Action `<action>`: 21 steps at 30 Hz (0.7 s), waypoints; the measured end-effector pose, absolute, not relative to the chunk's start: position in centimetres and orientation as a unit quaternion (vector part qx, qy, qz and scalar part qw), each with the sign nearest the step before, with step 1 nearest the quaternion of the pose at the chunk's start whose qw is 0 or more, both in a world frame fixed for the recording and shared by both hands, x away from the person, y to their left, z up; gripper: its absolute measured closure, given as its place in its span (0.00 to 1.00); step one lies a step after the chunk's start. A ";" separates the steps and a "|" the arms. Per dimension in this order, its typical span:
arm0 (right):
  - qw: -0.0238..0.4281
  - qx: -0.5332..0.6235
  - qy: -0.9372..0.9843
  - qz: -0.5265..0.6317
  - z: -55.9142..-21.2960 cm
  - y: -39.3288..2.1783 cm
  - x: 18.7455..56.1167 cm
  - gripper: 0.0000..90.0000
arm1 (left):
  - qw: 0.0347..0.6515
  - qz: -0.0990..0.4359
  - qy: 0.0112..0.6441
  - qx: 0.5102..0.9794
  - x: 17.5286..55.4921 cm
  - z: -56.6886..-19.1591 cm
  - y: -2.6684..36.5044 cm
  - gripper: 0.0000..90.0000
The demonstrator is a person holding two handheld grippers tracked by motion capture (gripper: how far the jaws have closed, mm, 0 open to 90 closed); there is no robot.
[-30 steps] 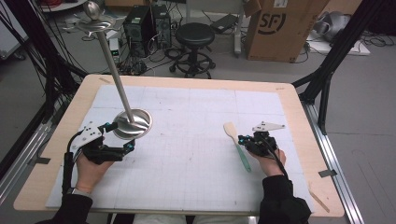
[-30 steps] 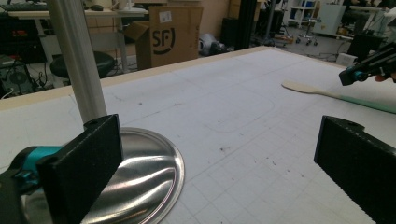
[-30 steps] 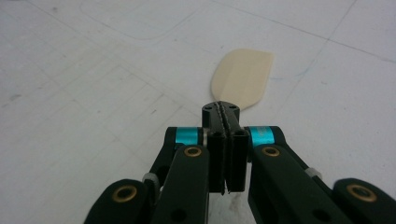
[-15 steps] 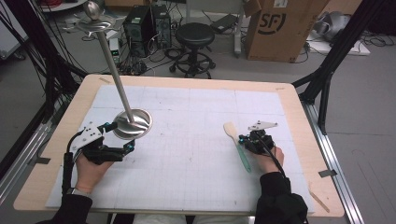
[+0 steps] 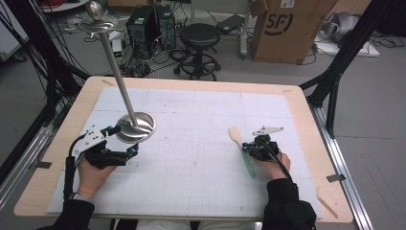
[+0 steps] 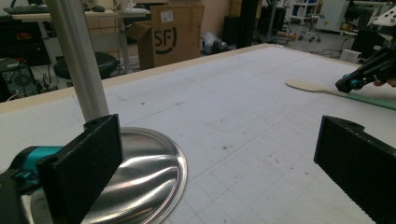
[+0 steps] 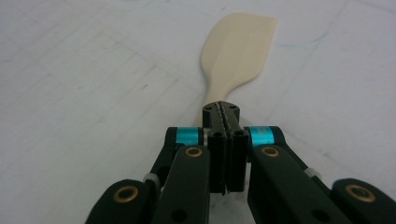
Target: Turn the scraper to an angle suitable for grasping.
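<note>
White mat (image 5: pixel 201 158), spatula (image 5: pixel 242 146) in right gripper (image 5: pixel 250 147)

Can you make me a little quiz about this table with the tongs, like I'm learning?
1. True or false: the left tongs stand open next to the shiny round metal dish at the foot of the silver pole.
2. What lies on the white mat just ahead of the shut right tongs?
A. a flat cream spatula with a green handle
B. a red plastic cup
C. a blue sponge
3. Which two letters are printed on the big brown cardboard box on the floor behind the table?

Key: 1 true; 2 A; 3 SF.
</note>
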State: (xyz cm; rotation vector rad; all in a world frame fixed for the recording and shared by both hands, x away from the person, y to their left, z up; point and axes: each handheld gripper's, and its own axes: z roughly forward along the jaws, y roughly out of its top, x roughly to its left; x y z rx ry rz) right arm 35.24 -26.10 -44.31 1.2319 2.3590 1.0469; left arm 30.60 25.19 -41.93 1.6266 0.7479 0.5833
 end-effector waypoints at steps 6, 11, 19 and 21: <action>0.124 0.405 0.833 0.354 -44.1 -24.9 34.3 1.00 | 0.587 0.251 0.322 0.699 30.6 -41.9 25.2 0.02; 0.099 0.369 0.854 0.355 -43.9 -22.8 33.2 1.00 | 0.587 0.251 0.322 0.699 30.6 -42.0 25.2 0.02; 0.089 0.329 0.866 0.365 -43.7 -20.9 32.9 1.00 | 0.587 0.253 0.324 0.697 30.6 -41.9 25.2 0.02; 0.106 0.323 0.862 0.377 -43.4 -20.7 33.0 1.00 | 0.587 0.253 0.326 0.697 30.7 -41.9 25.2 0.02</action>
